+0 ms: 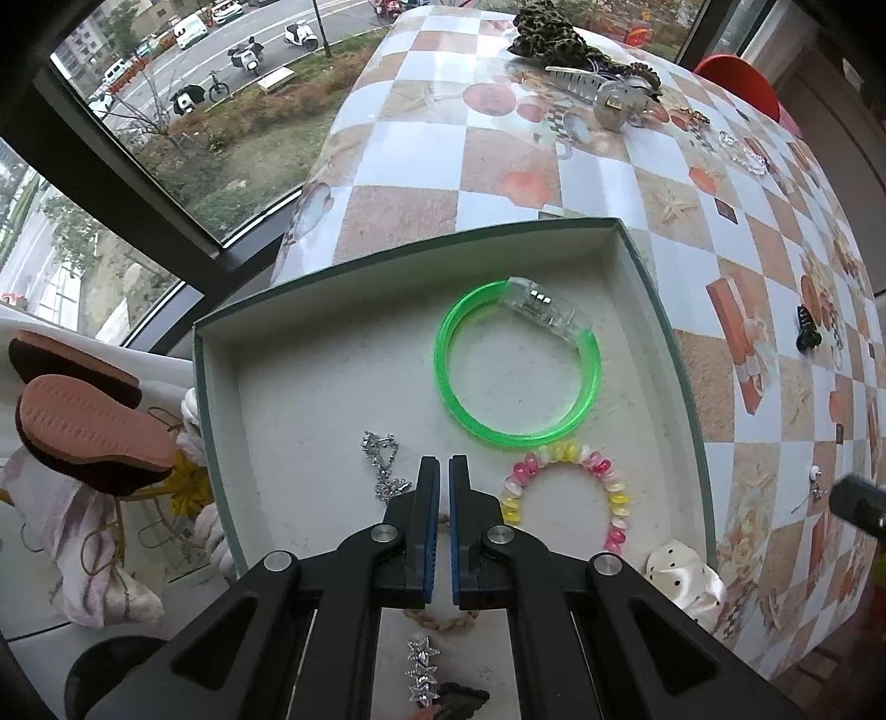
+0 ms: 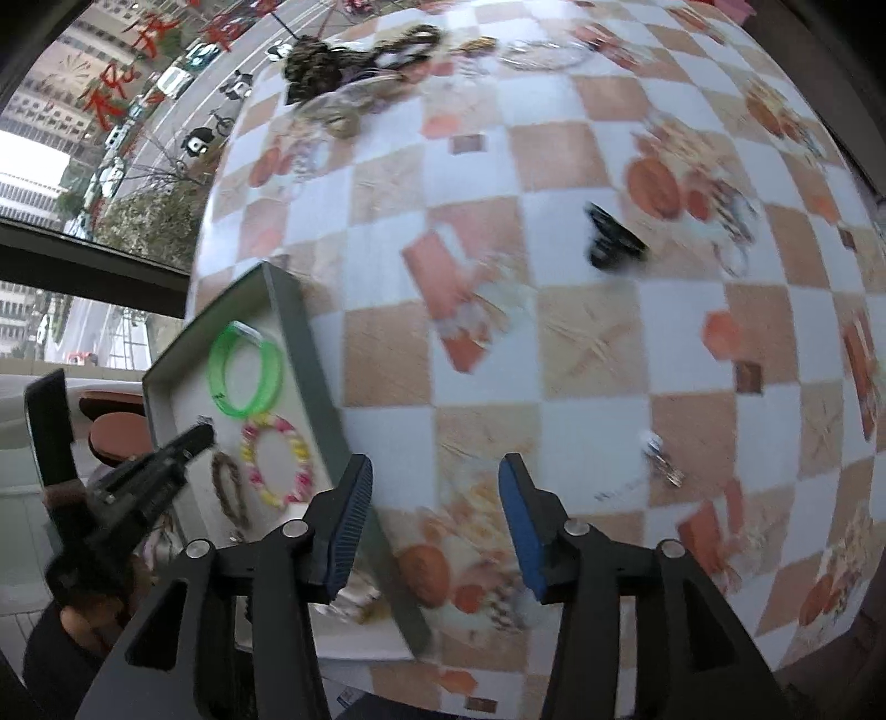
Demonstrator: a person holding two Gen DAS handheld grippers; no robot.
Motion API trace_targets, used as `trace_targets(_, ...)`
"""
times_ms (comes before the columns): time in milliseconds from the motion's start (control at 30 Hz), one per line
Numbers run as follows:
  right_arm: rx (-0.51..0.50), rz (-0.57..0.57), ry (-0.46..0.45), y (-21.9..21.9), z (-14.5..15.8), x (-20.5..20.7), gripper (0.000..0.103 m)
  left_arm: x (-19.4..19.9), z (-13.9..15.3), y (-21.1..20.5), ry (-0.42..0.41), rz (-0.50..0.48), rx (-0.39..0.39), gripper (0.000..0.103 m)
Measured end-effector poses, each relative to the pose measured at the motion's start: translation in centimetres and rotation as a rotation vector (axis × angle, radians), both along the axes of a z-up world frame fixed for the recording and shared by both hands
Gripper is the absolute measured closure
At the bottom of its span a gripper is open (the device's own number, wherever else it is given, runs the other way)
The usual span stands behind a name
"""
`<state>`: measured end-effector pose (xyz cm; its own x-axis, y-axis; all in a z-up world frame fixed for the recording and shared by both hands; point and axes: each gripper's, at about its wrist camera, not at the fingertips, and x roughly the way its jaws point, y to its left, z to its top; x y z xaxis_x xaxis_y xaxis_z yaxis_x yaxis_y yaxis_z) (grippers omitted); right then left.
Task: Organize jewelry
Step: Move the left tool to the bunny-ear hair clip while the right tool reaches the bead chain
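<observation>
A green-rimmed box (image 1: 653, 310) (image 2: 310, 354) at the table's left edge holds a green bangle (image 1: 459, 410) (image 2: 221, 387), a pink-and-yellow bead bracelet (image 1: 614, 493) (image 2: 299, 448), a silver chain (image 1: 382, 471), a braided brown bracelet (image 1: 437, 623) (image 2: 227, 487), a star clip (image 1: 423, 670) and a white dotted scrunchie (image 1: 686, 576). My left gripper (image 1: 444, 465) (image 2: 196, 437) points straight down over the braided bracelet, pads barely parted, gripping nothing. My right gripper (image 2: 434, 471) hangs open and empty over the tablecloth just right of the box. A silver earring (image 2: 662, 454) (image 1: 814, 482) and a black claw clip (image 2: 612, 241) (image 1: 805, 329) lie on the table.
At the table's far end lie a leopard scrunchie (image 1: 548, 33), a pale hair clip (image 1: 581, 80) and a crystal bracelet (image 1: 745, 152). A window runs along the left. Slippers (image 1: 94, 426) rest left of the box. A red chair (image 1: 736, 83) stands behind the table.
</observation>
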<state>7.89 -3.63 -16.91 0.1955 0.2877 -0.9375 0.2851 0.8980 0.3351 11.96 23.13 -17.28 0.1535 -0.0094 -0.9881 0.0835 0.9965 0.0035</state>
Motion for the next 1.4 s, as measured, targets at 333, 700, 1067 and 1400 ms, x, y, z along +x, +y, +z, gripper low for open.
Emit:
trace_targets(333, -0.001, -0.103, 0.038, -5.7, -0.9, -3.7, 0.028, 0.5, 0.0, -1.6, -0.043, -0.007, 0.069, 0.000)
trace_targets(700, 0.024, -0.179, 0.057, -10.7, -1.3, -6.1, 0.021, 0.3, -0.8, -6.2, -0.035, -0.053, 0.102, 0.000)
trace_targets(1067, 0.002, -0.167, 0.072, -14.3, -1.7, -6.5, 0.021, -3.4, 0.6, -14.8, 0.018, -0.200, 0.015, 0.000)
trace_targets(1400, -0.002, -0.037, 0.068, -14.6, -2.4, -5.3, 0.021, -8.0, 0.6, -19.3, 0.078, -0.227, -0.011, 0.000)
